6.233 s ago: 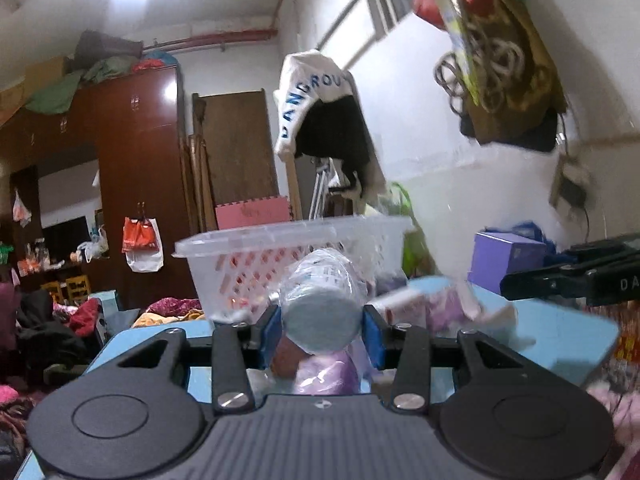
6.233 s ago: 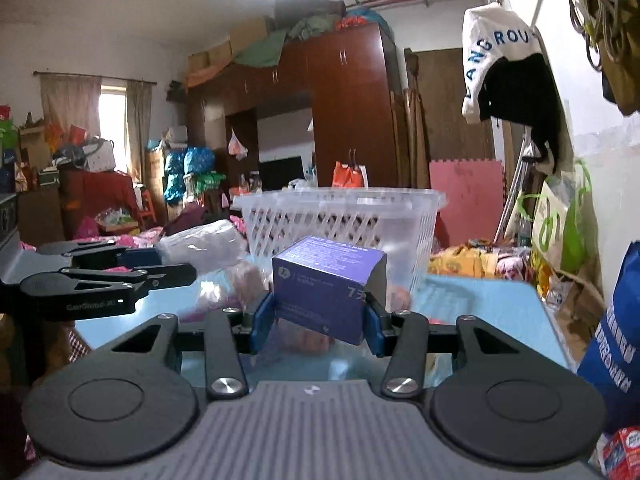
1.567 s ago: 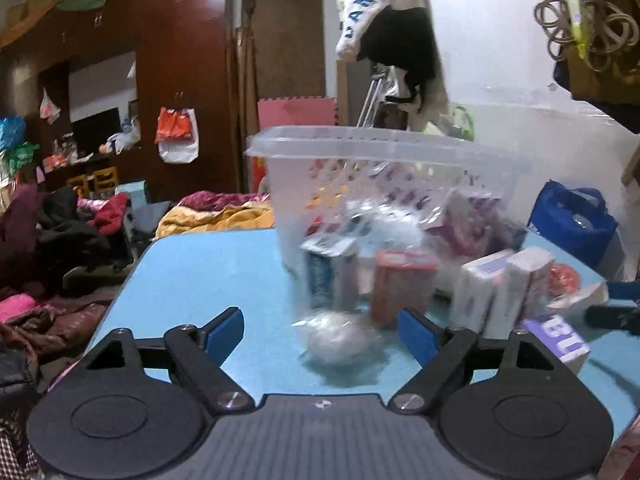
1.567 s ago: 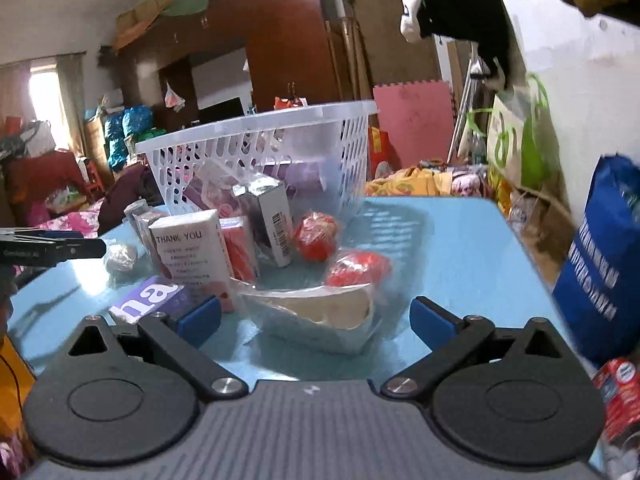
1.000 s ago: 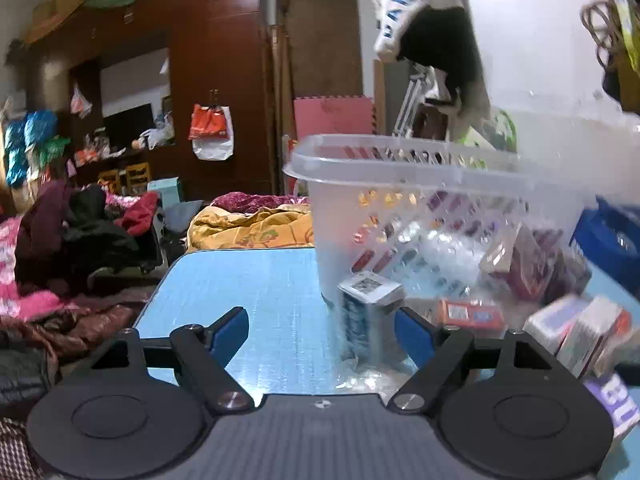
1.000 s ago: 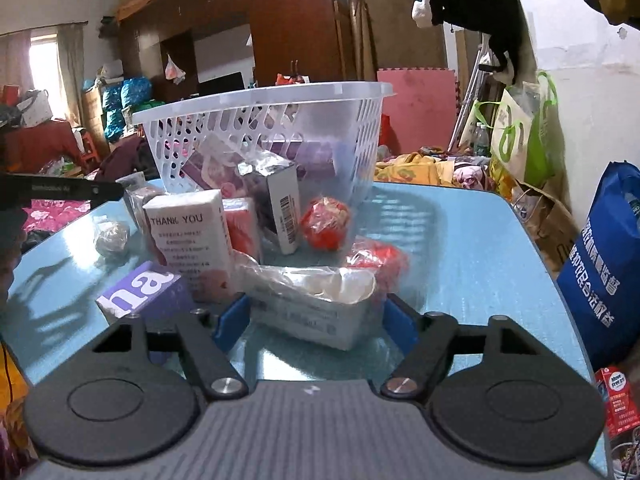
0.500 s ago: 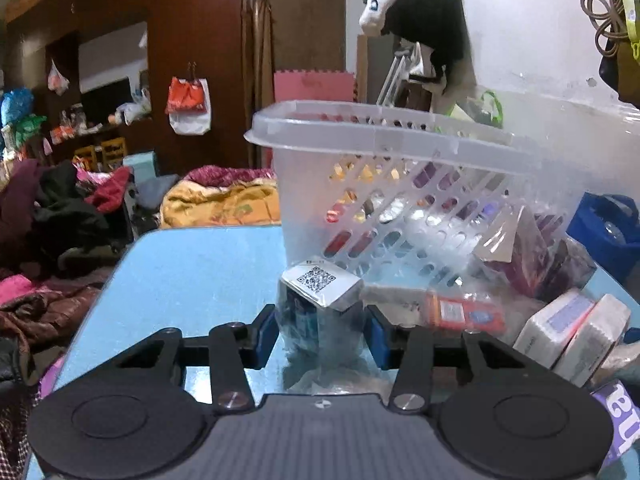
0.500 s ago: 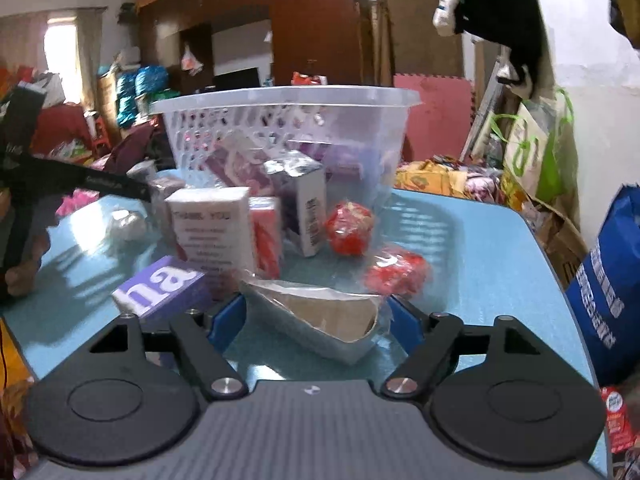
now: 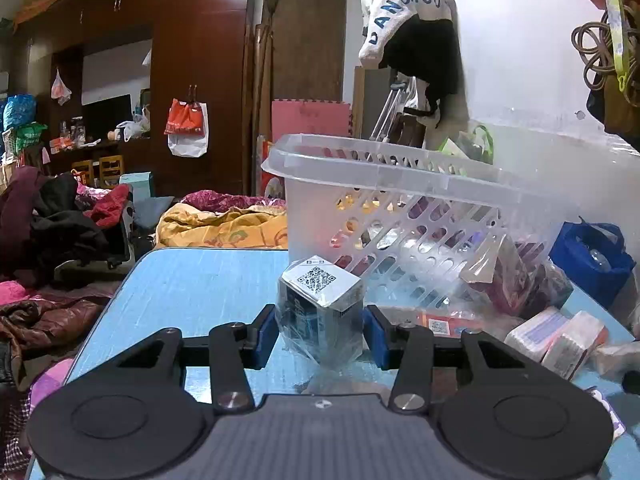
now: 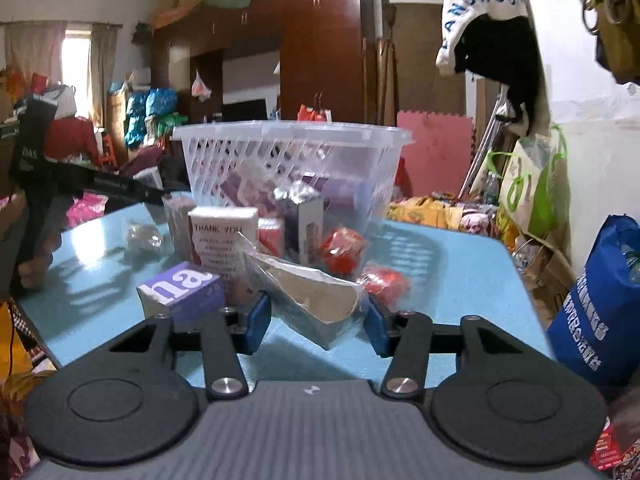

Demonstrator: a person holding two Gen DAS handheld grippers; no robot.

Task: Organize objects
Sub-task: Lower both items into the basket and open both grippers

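glossy clear film wraps the box (image 9: pixel 320 304); translucent plastic basket (image 9: pixel 400 200); smooth blue tabletop (image 9: pixel 200 292).

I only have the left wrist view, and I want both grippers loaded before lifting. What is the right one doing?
Observer: The right gripper is shut on a plastic-wrapped carton, which sits tilted between its pads.
Operator: Anything crowding it?
Observer: A purple box sits close beside its left finger; I cannot tell whether they touch.
Operator: And beyond the carton?
Observer: A red wrapped ball lies between the carton and the basket.
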